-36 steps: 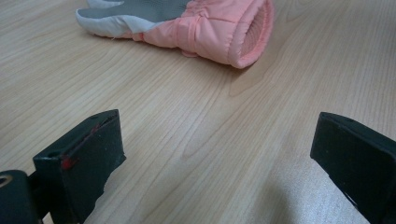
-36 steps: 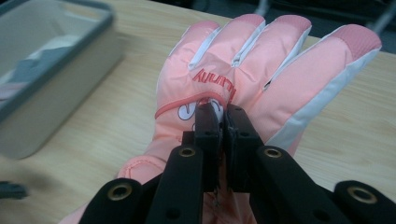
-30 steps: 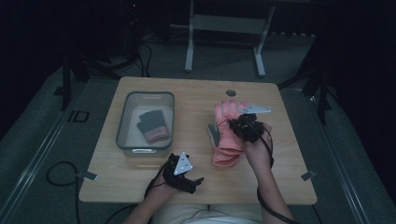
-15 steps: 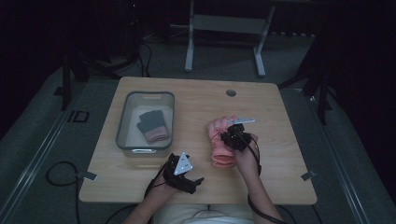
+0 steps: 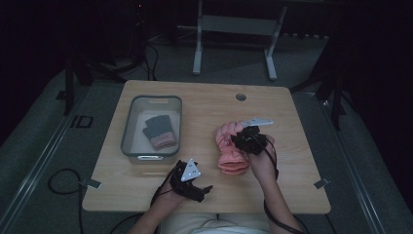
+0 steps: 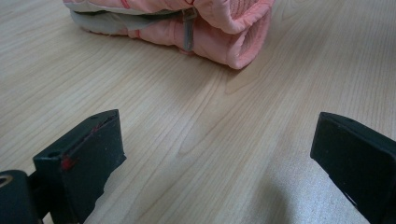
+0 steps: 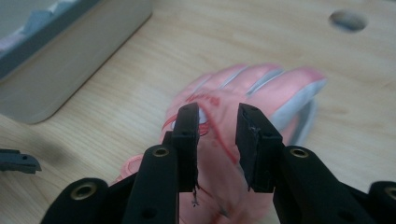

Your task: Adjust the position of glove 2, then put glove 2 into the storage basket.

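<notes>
Two tongs in play: my right tongs [image 7: 217, 140], jaws narrowly parted, hover directly over the pink glove [image 5: 231, 148], whose long axis runs away from me on the tabletop [image 5: 292, 112]. Left tongs [image 5: 192, 183] gape wide, empty, farther off.

Bare tabletop [image 6: 196, 140] before pink glove [image 6: 219, 32]

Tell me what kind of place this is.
Probably a dim lab or recording room, not a home: a bare wooden table with a cable hole, cables across grey carpet, and a metal stand behind it.
</notes>
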Demonstrator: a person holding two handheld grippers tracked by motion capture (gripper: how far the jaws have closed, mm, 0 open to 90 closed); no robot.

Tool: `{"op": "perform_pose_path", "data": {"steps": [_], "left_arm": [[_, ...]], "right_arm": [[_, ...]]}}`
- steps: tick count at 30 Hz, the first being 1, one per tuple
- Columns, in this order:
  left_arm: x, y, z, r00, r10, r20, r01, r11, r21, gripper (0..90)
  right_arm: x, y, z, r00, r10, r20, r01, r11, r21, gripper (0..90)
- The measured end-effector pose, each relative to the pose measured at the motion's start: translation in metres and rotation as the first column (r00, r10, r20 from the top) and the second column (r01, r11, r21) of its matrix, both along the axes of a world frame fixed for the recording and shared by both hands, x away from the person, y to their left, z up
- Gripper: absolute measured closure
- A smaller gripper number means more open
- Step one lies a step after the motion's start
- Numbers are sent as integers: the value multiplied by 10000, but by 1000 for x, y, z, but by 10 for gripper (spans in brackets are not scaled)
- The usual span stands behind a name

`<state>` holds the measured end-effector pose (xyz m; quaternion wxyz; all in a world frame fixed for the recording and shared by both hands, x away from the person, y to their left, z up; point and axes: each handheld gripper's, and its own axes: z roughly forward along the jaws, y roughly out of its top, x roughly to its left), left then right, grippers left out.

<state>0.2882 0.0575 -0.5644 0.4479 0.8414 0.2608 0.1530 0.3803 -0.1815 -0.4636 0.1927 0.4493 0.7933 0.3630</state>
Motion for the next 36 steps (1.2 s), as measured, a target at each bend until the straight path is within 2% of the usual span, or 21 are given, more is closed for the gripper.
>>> {"op": "perform_pose_path", "data": {"steps": [8,9,11,12,14,16,17,18,19,21,23,25,27,28,29,30,31,32,33,35,36], "left_arm": [[-2,-3,2,9996,-152,244,148,9998,136,23],[-3,-5,11,9989,-449,-135,440,9972,-598,23],[-3,-7,20,9980,-628,-1,626,9949,-793,23],[-3,-8,25,9979,-622,156,633,9943,-860,30],[-3,-9,31,9981,-599,111,606,9942,-889,32],[1,-9,41,9995,-283,140,298,9926,-1174,36],[6,-9,53,9999,37,103,-24,9913,-1312,39],[6,-9,53,9999,37,103,-24,9913,-1312,43],[15,-10,64,9992,393,-47,-395,9895,-1390,48],[19,-12,69,9984,562,-106,-571,9892,-1349,51],[30,-18,80,9953,871,-417,-912,9899,-1088,62],[41,-25,90,9930,1109,-415,-1135,9913,-667,77],[62,-33,98,9884,1371,-658,-1401,9891,-447,133],[62,-33,98,9884,1371,-658,-1401,9891,-447,140],[68,-35,99,9849,1628,-592,-1647,9860,-275,148],[79,-40,99,9746,2133,-679,-2148,9765,-167,156],[79,-40,99,9746,2133,-679,-2148,9765,-167,173],[91,-43,95,9669,2325,-1046,-2349,9719,-110,190],[91,-43,95,9669,2325,-1046,-2349,9719,-110,195],[105,-49,87,9548,2515,-1582,-2556,9668,-54,208],[105,-49,87,9548,2515,-1582,-2556,9668,-54,208]], "right_arm": [[-6,-25,16,9986,319,433,-323,9994,97,641],[-10,-35,21,9944,654,827,-647,9978,-104,631],[-14,-42,23,9883,995,1159,-945,9944,-473,632],[-15,-45,24,9867,1134,1167,-1062,9921,-662,632],[-16,-50,24,9843,1273,1226,-1167,9891,-901,634],[-14,-54,24,9842,1313,1189,-1227,9894,-772,634],[-14,-55,24,9844,1307,1175,-1233,9900,-688,635],[-14,-55,24,9844,1307,1175,-1233,9900,-688,635],[-11,-56,24,9841,1377,1125,-1348,9903,-329,634],[-9,-55,23,9839,1386,1125,-1368,9903,-237,634],[-5,-53,23,9845,1346,1127,-1344,9909,-93,634],[0,-50,23,9850,1303,1133,-1311,9914,-2,634],[7,-42,22,9855,1316,1070,-1339,9909,149,633],[9,-40,21,9853,1307,1097,-1322,9912,61,628],[10,-37,20,9846,1295,1174,-1309,9914,43,619],[10,-36,19,9847,1289,1173,-1305,9914,60,612],[10,-36,19,9847,1289,1173,-1305,9914,60,612],[12,-35,14,9870,1244,1013,-1262,9919,119,589],[12,-35,14,9870,1244,1013,-1262,9919,119,589],[17,-31,8,9891,1198,860,-1218,9924,188,527],[17,-31,8,9891,1198,860,-1218,9924,188,527]]}}
